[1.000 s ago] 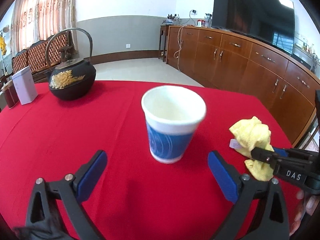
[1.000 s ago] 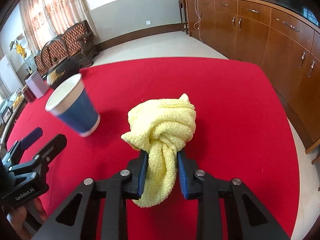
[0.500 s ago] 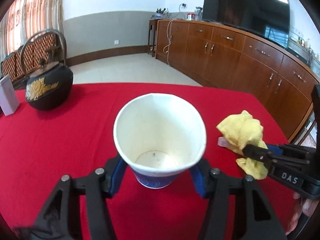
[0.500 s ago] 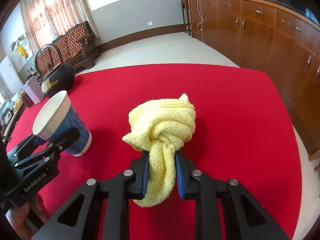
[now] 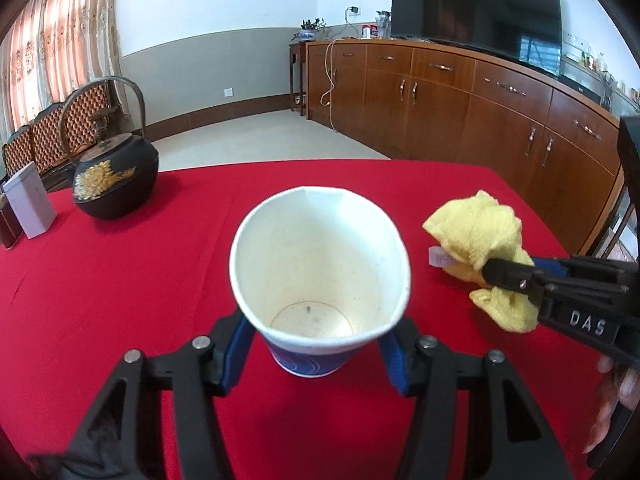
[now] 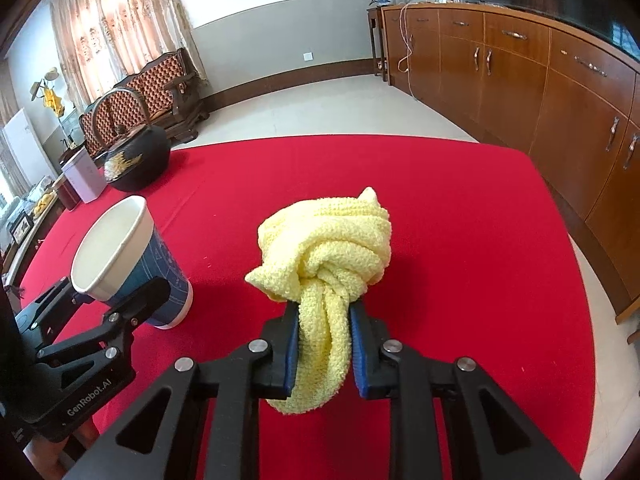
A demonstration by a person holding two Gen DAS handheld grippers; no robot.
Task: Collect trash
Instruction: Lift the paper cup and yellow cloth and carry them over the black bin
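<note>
Paper cup (image 5: 320, 276) dented oval; knobbly yellow cloth (image 6: 332, 256) bunched, knotted.

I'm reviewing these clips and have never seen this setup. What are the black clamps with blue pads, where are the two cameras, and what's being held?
There is no robot here: a person holds a hand-held two-finger tool in each hand, and each carries a wide-angle camera looking forward along its fingers. One picture comes from the left tool, the other from the right tool.

The left tool is shut on a white-and-blue paper cup, its rim squeezed oval; the cup looks empty. The right tool is shut on a bunched yellow cloth.

Both are over a table with a red tablecloth. At its far left stand a black iron teapot with a gold flower and a white box. A wooden sideboard runs along the wall.
</note>
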